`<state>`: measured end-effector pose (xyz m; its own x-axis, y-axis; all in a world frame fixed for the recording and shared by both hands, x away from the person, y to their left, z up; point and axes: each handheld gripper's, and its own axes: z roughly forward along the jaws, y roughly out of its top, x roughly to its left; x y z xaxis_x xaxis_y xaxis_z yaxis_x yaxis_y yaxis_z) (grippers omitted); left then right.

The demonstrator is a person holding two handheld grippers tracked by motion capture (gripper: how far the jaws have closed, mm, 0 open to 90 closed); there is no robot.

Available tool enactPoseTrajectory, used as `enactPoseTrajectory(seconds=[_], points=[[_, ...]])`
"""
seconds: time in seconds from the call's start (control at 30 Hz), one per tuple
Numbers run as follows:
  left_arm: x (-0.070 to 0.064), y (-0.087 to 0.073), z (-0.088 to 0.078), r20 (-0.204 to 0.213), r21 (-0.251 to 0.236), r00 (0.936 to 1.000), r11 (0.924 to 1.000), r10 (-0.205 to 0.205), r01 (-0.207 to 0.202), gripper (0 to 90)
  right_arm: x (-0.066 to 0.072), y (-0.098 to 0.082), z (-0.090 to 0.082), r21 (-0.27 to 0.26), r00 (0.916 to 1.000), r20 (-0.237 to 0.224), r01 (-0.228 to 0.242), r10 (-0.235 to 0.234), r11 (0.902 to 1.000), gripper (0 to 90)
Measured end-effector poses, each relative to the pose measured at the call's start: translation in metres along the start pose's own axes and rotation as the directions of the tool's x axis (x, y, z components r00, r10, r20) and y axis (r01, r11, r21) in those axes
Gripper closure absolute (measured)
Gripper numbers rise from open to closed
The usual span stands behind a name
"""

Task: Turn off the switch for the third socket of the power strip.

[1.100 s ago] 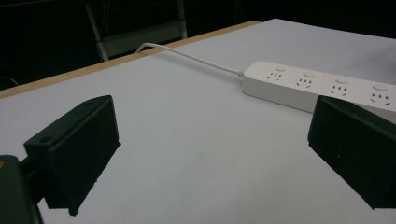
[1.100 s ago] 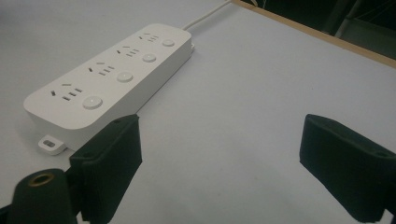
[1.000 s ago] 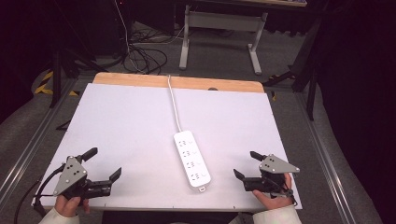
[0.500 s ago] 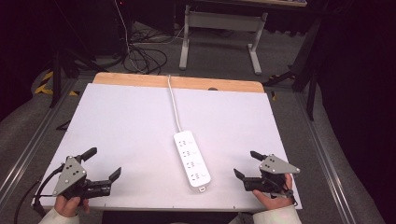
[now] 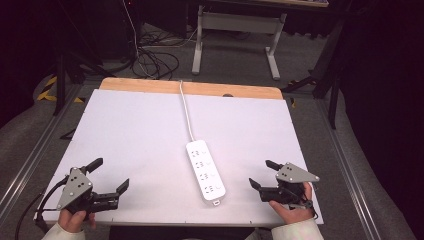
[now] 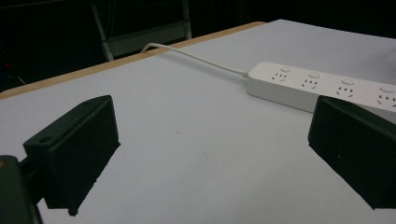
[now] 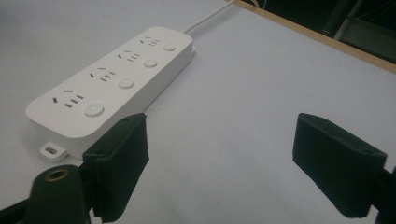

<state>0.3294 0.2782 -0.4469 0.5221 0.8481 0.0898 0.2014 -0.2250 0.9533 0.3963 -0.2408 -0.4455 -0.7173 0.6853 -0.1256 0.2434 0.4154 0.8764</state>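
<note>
We held the left tongs (image 5: 111, 175) and right tongs (image 5: 262, 174) wide apart, empty, flanking the power strip (image 5: 205, 169).

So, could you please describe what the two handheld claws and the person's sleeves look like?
Each claw, left and right, is black with two blocky jaws, topped by a grey three-cornered plate with dark dots. A black cable trails from the left one. The sleeves at both wrists are white or cream.

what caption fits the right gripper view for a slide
Open right gripper facing a white four-outlet power strip lying on the white table.
</note>
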Motion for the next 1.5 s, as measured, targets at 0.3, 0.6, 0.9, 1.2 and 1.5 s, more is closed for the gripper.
enactPoseTrajectory(seconds=[0.3, 0.6, 0.9, 1.2, 1.5], points=[[0.000, 0.000, 0.000, -0.001, -0.002, 1.0000, 1.0000, -0.001, 0.001, 2.1, 0.001, 0.024, 0.004, 0.012, 0.9991, -0.041, 0.014, -0.013, 0.9998, 24.1], [0.000, 0.000, 0.000, -0.001, -0.003, 1.0000, 1.0000, -0.004, 0.004, 2.1, 0.008, 0.049, 0.017, 0.026, 0.9954, -0.086, 0.045, -0.043, 0.9986, 26.1], [0.000, 0.000, 0.000, 0.001, -0.005, 1.0000, 1.0000, -0.005, 0.005, 2.1, 0.012, 0.066, 0.027, 0.022, 0.9919, -0.114, 0.059, -0.056, 0.9980, 26.2], [0.000, 0.000, 0.001, 0.000, -0.007, 1.0000, 0.9999, -0.007, 0.007, 2.1, 0.020, 0.082, 0.037, 0.022, 0.9859, -0.142, 0.092, -0.088, 0.9955, 26.2], [0.000, 0.000, 0.001, 0.001, -0.007, 1.0000, 1.0000, -0.007, 0.007, 2.1, 0.027, 0.090, 0.047, 0.025, 0.9804, -0.163, 0.115, -0.110, 0.9930, 26.6]])
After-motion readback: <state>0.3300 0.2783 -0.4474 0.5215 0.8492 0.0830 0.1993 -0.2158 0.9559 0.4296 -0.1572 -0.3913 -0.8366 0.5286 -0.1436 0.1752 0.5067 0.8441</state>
